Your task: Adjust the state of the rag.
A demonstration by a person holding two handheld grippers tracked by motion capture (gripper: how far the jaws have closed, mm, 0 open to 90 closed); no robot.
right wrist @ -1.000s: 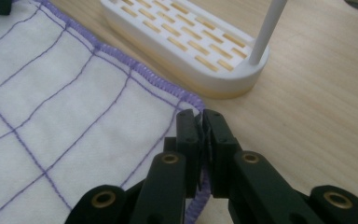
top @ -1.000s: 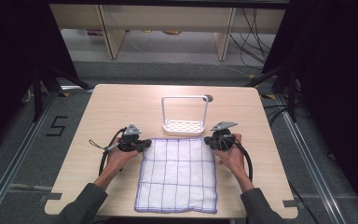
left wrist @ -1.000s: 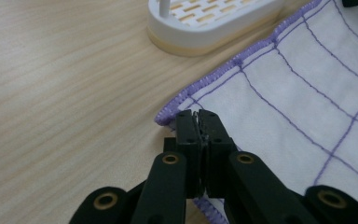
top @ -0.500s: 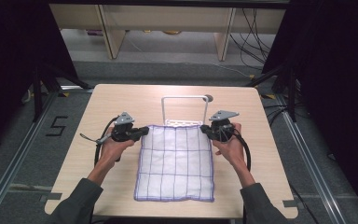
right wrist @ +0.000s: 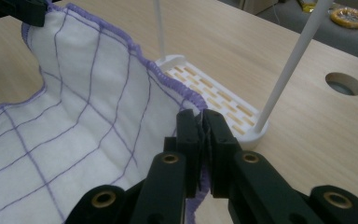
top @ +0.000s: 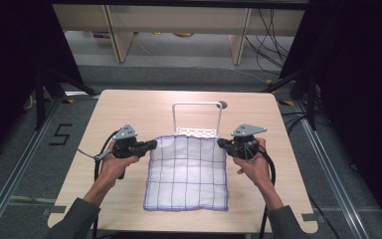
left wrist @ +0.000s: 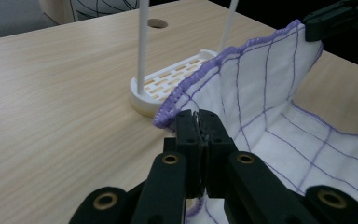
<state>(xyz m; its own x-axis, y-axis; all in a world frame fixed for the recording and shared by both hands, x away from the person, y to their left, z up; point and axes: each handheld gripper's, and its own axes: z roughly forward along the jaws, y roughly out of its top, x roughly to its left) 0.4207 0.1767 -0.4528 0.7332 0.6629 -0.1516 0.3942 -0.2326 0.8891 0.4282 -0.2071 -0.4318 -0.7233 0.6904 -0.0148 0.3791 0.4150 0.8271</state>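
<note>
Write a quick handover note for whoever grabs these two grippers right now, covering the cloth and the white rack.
Left gripper: shut on the cloth's far left corner.
Right gripper: shut on the far right corner.
Cloth: far edge lifted off the table and held taut between the grippers, near edge resting on the table.
Rack: white, upright, bar empty, just behind the lifted edge.
Done: both corners gripped, edge raised.
Left: probably lift higher and drape the cloth over the rack's bar, then release.

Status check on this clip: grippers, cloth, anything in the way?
Left gripper and right gripper shut on the cloth, one far corner each. Far edge raised, near edge on the table. White rack just beyond the cloth.
</note>
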